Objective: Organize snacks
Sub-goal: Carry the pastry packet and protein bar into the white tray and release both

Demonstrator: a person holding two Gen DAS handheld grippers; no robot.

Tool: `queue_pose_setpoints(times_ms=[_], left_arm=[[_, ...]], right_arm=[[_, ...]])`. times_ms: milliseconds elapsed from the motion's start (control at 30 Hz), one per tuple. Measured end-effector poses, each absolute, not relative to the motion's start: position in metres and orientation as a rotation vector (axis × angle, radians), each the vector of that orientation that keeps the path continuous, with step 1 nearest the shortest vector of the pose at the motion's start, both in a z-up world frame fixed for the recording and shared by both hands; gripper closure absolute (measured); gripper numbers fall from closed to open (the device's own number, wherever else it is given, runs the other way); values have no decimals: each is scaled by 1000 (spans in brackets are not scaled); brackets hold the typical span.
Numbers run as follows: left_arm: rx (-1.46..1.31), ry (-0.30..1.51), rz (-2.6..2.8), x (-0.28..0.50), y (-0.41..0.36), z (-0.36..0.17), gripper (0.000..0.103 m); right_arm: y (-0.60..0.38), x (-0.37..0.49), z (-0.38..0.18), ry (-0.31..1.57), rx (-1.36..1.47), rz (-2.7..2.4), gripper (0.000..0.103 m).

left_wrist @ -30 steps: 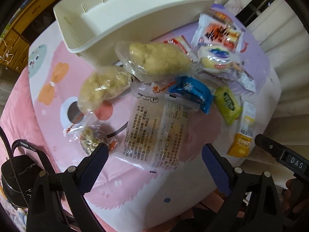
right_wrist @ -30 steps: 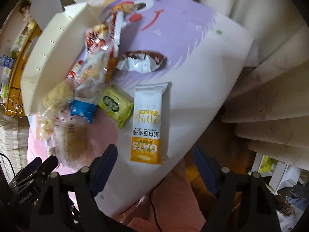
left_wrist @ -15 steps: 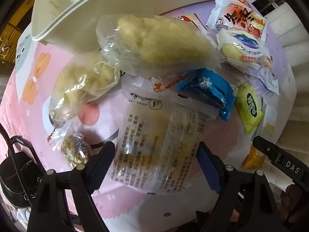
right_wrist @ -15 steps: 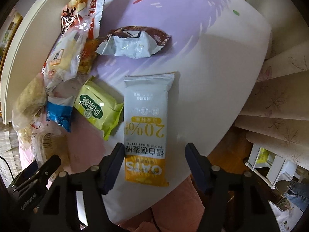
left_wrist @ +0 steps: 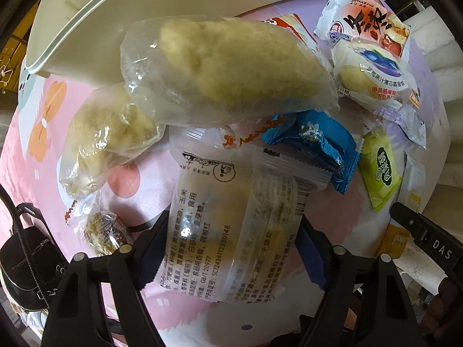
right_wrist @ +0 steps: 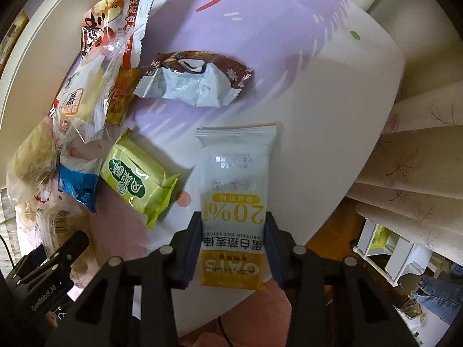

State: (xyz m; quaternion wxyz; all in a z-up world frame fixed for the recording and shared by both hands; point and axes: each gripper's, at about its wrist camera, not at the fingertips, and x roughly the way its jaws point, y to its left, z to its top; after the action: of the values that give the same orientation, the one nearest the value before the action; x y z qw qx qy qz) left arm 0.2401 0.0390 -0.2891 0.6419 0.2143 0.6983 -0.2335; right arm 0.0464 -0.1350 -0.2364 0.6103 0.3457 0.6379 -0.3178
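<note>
My left gripper (left_wrist: 231,248) has its blue pads on both sides of a clear wrapped snack with black print (left_wrist: 228,231), closed against it on the table. My right gripper (right_wrist: 233,248) is shut on a white and yellow oat bar (right_wrist: 234,196) lying on the table. A cream plastic bin (left_wrist: 86,20) stands at the far left of the snack pile. Two clear bags of pale puffed snack (left_wrist: 231,69) lie in front of the bin.
A blue packet (left_wrist: 321,144), a green packet (right_wrist: 139,179), a brown and white packet (right_wrist: 194,84) and red and white packets (left_wrist: 367,29) lie around. The table's edge (right_wrist: 376,133) is near, with curtains beyond. A black bag (left_wrist: 26,260) sits low at left.
Both grippers moved forward and down onto the snacks. The left jaws narrowed around the clear wrapped snack and the right jaws closed on the oat bar.
</note>
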Motion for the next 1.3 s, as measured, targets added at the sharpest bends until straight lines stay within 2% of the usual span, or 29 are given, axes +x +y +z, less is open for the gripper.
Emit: queue_pose_setpoints(times_ms=[167,567,867,1300], left_arm=[[493,1586,-520,236,33,-278,32],[441,1635,-499,221,52,-249,33],[385,1606,-552,208,65,-191,33],[254,1443,-551,216,96,-94,33]], right_arm=[[-145,45,-234,1465,804,-736,64],[-133,39,-189,1376,765,-730,64],[-112,40,-140,1272,690,-693,64],[-106,76,-91,1144,567,-554,64]])
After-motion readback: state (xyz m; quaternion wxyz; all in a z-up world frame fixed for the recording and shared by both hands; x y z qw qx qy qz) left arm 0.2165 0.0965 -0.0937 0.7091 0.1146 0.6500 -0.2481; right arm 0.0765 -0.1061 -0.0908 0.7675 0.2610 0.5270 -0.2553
